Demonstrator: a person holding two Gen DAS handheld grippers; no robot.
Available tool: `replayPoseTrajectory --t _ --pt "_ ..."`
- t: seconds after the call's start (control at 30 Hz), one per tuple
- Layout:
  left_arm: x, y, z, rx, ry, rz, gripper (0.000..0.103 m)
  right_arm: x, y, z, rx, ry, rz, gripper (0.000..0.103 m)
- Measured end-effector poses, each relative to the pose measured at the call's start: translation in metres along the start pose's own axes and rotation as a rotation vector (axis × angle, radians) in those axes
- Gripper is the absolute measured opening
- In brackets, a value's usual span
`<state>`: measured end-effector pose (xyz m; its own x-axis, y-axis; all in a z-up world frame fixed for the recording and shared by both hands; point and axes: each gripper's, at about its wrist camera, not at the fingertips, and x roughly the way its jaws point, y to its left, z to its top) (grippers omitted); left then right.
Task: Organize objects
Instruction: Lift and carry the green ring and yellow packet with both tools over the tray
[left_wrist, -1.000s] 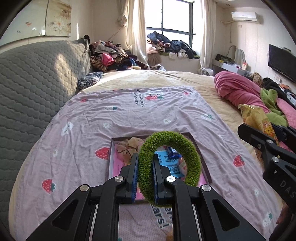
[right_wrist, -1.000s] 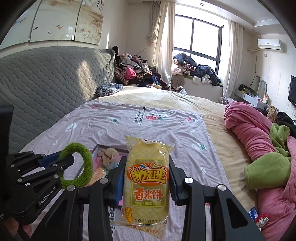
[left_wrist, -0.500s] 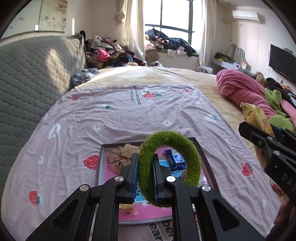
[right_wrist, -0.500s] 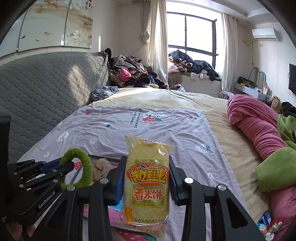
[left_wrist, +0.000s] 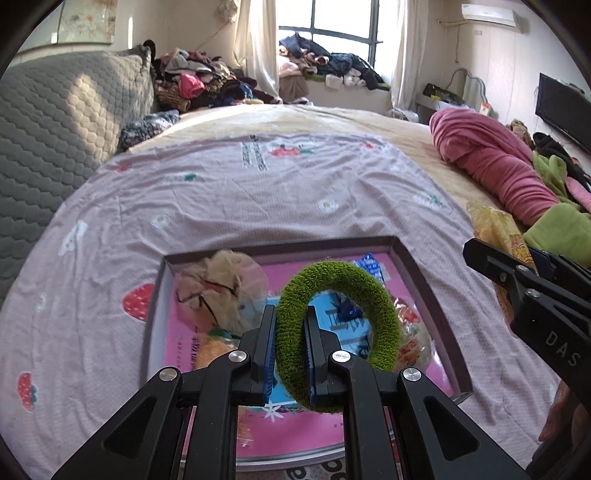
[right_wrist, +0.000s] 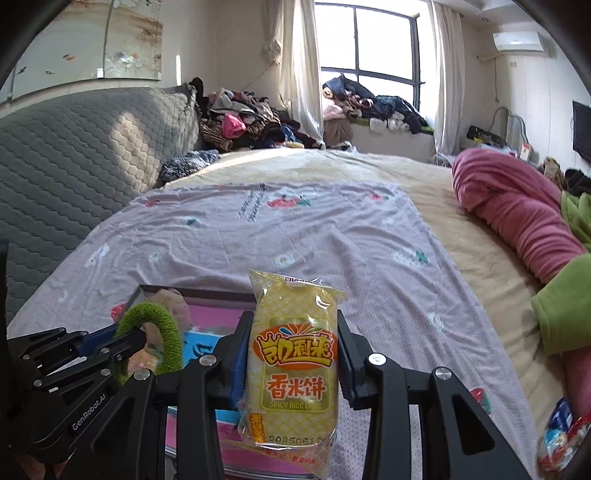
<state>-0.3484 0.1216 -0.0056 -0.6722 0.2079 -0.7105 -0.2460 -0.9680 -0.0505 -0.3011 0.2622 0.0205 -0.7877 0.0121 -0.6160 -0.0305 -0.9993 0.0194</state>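
A bed (left_wrist: 332, 122) carries a lilac sheet (left_wrist: 258, 192), and on it lies a shallow box (left_wrist: 421, 273), directly below and ahead of both grippers. The left gripper (left_wrist: 290, 354) pinches a green ring (left_wrist: 369, 291) over the box's middle, so it is the nearer. The right gripper (right_wrist: 291, 354) clamps an upright snack pack (right_wrist: 293, 354) by the box's right edge. A beige scrunchie (left_wrist: 218, 284) and wrapped sweets (left_wrist: 410, 332) already crowd the box floor.

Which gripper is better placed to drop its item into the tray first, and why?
Left, probably. The left gripper holds the green ring directly over the tray. The right gripper, gripping the snack packet, hangs past the tray's right edge.
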Motion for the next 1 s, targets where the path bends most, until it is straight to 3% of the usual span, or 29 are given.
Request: replayPoseTrajectory --t 0.7,1.0 --pt "0.049 0.012 -0.035 -0.030 0.073 0.002 0.013 0.048 -0.004 -0.030 -0.014 0.118 -0.028 0.040" --pt "0.053 0.014 -0.040 -0.031 0.078 0.003 0.013 0.041 0.009 -0.028 -0.043 0.086 -0.003 0.040"
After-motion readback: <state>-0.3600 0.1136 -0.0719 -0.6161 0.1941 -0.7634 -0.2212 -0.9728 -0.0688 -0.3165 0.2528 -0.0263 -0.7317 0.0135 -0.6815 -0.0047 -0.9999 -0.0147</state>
